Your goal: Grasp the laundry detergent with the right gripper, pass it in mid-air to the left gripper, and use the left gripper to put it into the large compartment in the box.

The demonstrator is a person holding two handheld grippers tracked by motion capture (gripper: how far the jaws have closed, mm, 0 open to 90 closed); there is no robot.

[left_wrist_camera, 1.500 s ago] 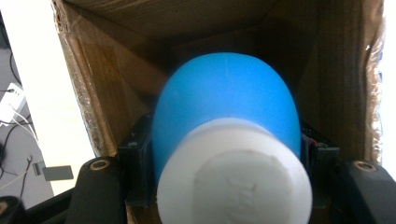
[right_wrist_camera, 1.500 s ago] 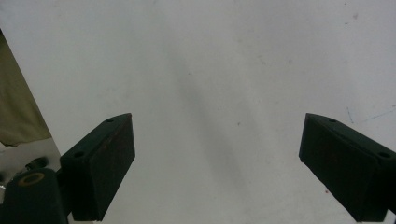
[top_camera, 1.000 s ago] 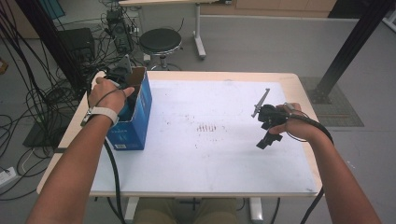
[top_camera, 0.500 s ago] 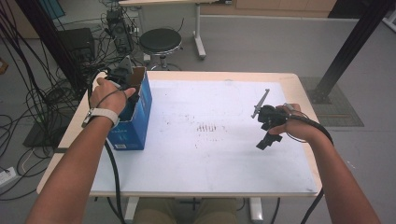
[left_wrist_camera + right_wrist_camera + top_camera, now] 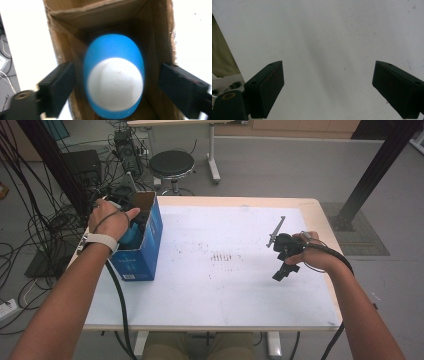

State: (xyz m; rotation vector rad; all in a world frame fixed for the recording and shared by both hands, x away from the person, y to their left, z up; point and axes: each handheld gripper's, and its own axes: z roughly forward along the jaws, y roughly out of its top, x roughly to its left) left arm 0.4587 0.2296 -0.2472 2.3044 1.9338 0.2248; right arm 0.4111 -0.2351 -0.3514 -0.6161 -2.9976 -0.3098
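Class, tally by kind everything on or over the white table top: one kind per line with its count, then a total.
Grippers: 2 (left gripper, right gripper)
Boxes: 1 (box)
Blue-and-white objects: 1 (object, inside the box)
Total: 4

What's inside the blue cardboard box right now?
A blue and white egg-shaped object sits inside the box, between the left gripper's just-opened jaws. It hides the box floor.

Bare forearms, white wristband (image 5: 101, 241) (left), black hand-held grippers w/ black cables.
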